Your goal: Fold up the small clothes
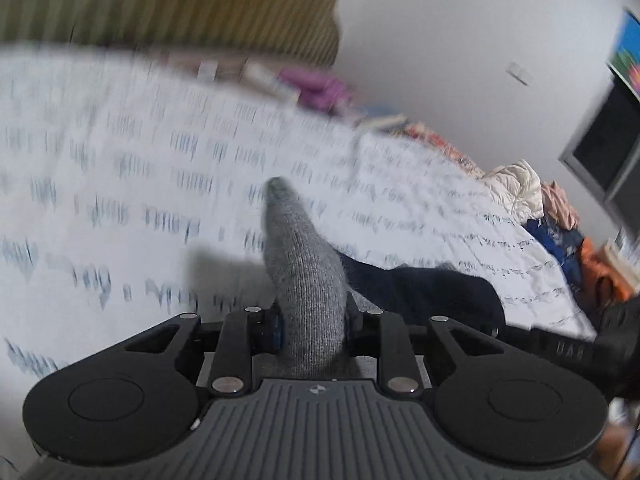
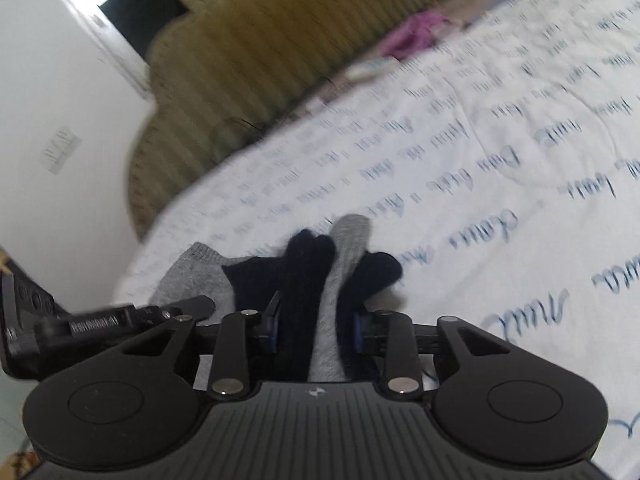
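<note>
A small grey and dark navy knit garment (image 1: 308,264) is held above a white bedsheet (image 1: 120,200) with blue script. My left gripper (image 1: 314,322) is shut on its grey part, which sticks up between the fingers. The navy part (image 1: 424,292) trails to the right toward my right gripper, seen at the frame edge (image 1: 580,350). In the right wrist view my right gripper (image 2: 316,326) is shut on bunched navy and grey fabric (image 2: 320,280). A grey section (image 2: 192,276) hangs left toward the left gripper (image 2: 120,322). Both views are motion-blurred.
An olive ribbed headboard (image 2: 260,40) stands at the far end of the bed. Purple cloth (image 1: 316,86) and books lie near it. A pile of clothes (image 1: 548,216) sits at the bed's right edge. White wall (image 1: 460,40) lies behind.
</note>
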The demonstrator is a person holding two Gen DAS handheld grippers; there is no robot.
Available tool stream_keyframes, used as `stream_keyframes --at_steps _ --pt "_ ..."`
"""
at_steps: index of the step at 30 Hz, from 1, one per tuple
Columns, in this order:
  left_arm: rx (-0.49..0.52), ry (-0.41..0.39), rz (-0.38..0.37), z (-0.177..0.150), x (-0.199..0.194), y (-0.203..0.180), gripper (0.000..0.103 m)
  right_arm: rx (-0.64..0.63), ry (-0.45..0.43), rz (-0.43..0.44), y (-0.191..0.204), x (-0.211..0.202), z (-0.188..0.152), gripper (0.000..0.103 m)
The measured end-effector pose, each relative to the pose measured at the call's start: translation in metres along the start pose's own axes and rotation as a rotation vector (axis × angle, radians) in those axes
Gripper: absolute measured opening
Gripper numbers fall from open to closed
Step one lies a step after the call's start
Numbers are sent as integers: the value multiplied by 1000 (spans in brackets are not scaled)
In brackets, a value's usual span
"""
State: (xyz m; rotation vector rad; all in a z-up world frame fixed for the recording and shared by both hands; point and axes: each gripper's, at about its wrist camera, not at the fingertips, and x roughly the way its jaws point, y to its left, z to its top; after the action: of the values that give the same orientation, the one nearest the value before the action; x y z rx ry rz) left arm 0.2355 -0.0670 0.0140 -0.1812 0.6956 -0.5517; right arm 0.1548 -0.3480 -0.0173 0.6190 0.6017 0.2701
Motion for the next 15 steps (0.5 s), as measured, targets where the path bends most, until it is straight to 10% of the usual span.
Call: stream_keyframes --at_steps 4,7,10,15 --pt "106 65 134 5 20 -19 52 -23 -8 -122 -1 9 9 32" --pt "152 56 259 -1 12 -25 72 -20 11 -259 -4 9 5 70" --pt "178 7 299 -11 -16 -32 96 -127 -82 -367 22 -25 -6 70" --pt "145 31 397 -40 -42 -47 95 -385 -83 -298 81 -58 -49 72"
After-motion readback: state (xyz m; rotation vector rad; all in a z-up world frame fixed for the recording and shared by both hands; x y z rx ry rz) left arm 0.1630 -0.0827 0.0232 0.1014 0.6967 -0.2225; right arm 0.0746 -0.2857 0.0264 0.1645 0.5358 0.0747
